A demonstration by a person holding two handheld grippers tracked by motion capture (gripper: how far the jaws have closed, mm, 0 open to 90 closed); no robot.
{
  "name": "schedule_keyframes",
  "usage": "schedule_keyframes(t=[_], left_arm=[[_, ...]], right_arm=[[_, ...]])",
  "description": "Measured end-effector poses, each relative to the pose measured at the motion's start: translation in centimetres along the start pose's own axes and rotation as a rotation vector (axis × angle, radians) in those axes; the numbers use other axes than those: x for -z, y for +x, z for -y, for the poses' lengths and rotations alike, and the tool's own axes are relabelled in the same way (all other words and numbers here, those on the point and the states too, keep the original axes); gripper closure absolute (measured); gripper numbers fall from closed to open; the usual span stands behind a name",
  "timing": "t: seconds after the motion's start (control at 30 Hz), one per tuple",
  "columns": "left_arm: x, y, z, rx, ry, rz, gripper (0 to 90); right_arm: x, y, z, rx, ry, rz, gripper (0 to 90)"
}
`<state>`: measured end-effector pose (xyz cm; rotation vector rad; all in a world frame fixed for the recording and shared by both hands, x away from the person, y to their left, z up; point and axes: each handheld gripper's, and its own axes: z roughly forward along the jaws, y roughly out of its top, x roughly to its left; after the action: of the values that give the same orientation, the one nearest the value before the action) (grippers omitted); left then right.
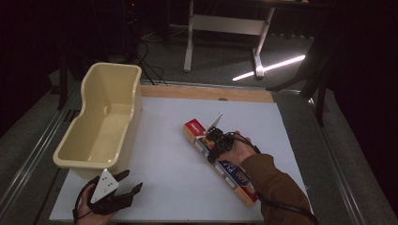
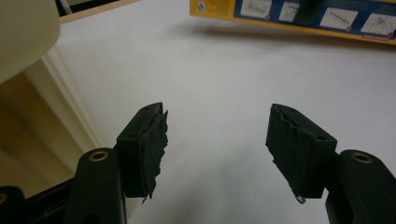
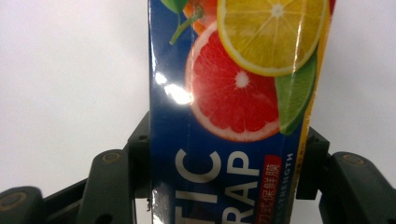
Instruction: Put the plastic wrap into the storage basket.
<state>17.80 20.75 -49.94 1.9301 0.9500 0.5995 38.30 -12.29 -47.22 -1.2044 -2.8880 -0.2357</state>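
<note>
White desk (image 1: 178,164) under dim light, cream tub (image 1: 101,122) at left of the frame. Long plastic wrap box (image 1: 220,161) lies diagonally right of centre on the desk, right tongs (image 1: 217,140) pinching it across its width near the upper end. Left tongs (image 1: 126,185) at lower left rest spread with nothing between them.

White table top (image 1: 187,178), cream plastic tub (image 1: 101,123) at its left, long plastic wrap box (image 1: 220,161) lying right of centre
</note>
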Motion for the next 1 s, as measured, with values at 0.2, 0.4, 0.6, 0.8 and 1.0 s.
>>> schedule_keyframes(t=[0.2, 0.4, 0.6, 0.8, 1.0], left_arm=[[-0.2, 0.1, 0.0, -0.001, 0.006, 0.001, 37.8], [-0.3, 0.2, 0.1, 0.0, 0.011, 0.003, 37.8], [-0.2, 0.2, 0.1, 0.0, 0.009, 0.004, 37.8], [-0.2, 0.2, 0.1, 0.006, 0.004, 0.004, 37.8], [-0.1, 0.2, 0.1, 0.005, 0.004, 0.005, 37.8]], right_arm=[[1.1, -0.2, -0.5, -0.03, -0.044, -0.037, 41.7], [2.1, -0.2, -1.1, -0.063, -0.092, -0.075, 41.7], [3.1, 0.1, -2.0, -0.074, -0.126, -0.096, 41.7], [4.0, 0.8, -3.2, -0.078, -0.158, -0.119, 41.7], [5.2, 1.5, -4.7, -0.09, -0.193, -0.149, 41.7]])
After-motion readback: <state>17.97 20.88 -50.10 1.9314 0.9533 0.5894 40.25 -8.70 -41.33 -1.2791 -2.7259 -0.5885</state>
